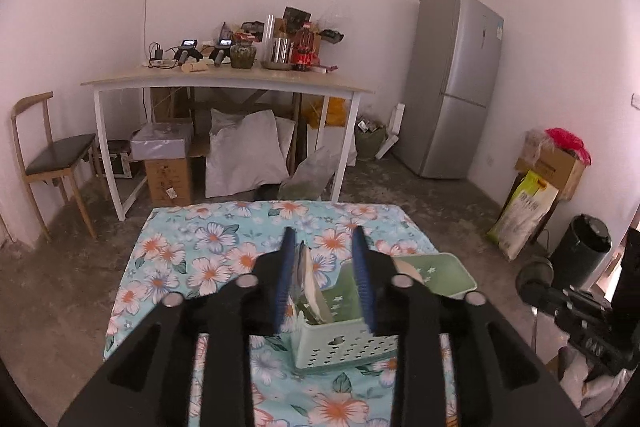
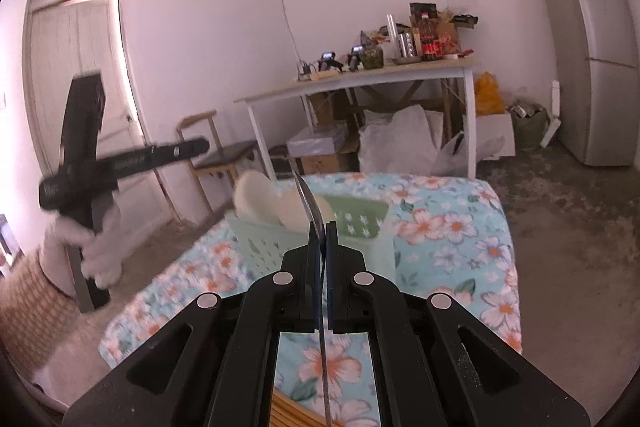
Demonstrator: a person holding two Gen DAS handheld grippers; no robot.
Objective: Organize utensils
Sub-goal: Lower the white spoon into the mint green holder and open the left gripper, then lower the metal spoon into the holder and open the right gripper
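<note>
**Two grippers, one small basket**

Two things could go wrong here. The right gripper [image 2: 323,227] is clamped tight on a thin metal utensil [image 2: 310,205], maybe a knife. Its tip points at the green basket [image 2: 360,223] and could catch the rim or tip the light basket over. The left gripper [image 1: 324,275] hangs over the basket with its fingers apart, holding nothing; utensils [image 1: 308,279] already stand inside, just beside one finger, and a bump could knock them. The flowered table [image 1: 208,259] has free room behind the basket, but its edges are near.
</note>
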